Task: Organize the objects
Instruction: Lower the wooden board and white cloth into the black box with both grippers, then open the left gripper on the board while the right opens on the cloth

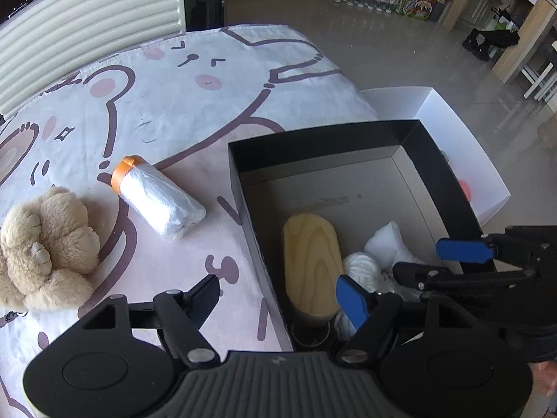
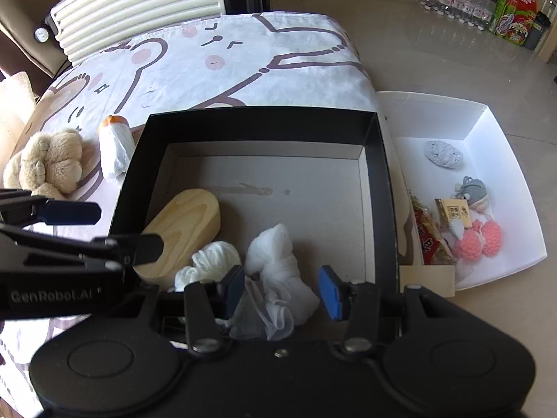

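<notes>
A black open box [image 1: 313,146] [image 2: 261,118] stands on the cartoon-print cloth. Inside it lie a pale wooden block [image 1: 311,264] [image 2: 184,230], a white bundle of yarn [image 1: 362,264] [image 2: 212,261] and a crumpled white bag [image 1: 390,247] [image 2: 275,264]. My left gripper [image 1: 278,284] [image 2: 128,228] is open, straddling the box's left wall above the block, gripping nothing. Over the box's near side, my right gripper [image 2: 282,292] [image 1: 417,257] stands open; the crumpled bag lies loose between its pads, with a gap at the right pad [image 2: 332,292].
A roll of plastic bags with an orange band [image 1: 160,202] [image 2: 115,149] and a beige plush bear [image 1: 48,247] [image 2: 48,163] lie left of the box. A white box [image 2: 487,132] on the right holds crocheted items and a snack packet. A ribbed suitcase [image 2: 139,3] stands behind.
</notes>
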### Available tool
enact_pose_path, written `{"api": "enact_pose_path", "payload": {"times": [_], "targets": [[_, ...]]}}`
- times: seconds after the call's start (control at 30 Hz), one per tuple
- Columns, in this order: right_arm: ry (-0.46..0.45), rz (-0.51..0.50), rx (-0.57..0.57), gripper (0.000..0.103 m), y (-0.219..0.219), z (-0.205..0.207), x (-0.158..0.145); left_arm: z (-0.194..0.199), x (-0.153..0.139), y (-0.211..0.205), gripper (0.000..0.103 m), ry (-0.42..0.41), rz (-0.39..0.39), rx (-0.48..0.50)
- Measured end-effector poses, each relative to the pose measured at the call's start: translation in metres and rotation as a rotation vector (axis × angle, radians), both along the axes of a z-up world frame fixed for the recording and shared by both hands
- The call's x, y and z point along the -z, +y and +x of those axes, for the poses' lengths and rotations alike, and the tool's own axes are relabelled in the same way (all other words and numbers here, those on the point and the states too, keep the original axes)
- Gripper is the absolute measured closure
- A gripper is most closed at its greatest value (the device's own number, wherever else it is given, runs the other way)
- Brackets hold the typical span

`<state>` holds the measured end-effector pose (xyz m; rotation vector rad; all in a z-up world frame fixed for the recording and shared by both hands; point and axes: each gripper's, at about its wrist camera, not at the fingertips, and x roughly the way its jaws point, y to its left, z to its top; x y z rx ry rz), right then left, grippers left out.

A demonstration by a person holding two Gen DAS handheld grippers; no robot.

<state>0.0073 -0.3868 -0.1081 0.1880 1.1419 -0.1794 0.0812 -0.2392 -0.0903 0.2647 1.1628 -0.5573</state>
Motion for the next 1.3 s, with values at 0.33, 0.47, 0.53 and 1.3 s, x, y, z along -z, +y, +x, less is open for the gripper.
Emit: {"api": "enact_pose_path", "payload": {"times": [0.33,0.47,0.53,1.3], "targets": [[-0.008,0.008,0.041,0.055,-0.010,-0.003,-0.001,-0.006,0.001,-0.007,0.023,-0.003,0.049,0.069],[-0.003,0.012,0.054,0.055,-0.015,-0.003,0.002,-0.008,0.002,-0.006,0.023,0.018,0.040,0.106],[-0.001,0.016,0.061,0.055,-0.015,-0.003,0.003,-0.012,0.011,-0.009,0.023,0.022,0.096,0.134],[-0.026,0.067,0.073,0.056,-0.017,-0.005,0.001,-0.001,0.004,-0.012,0.022,-0.005,0.050,0.028]]}}
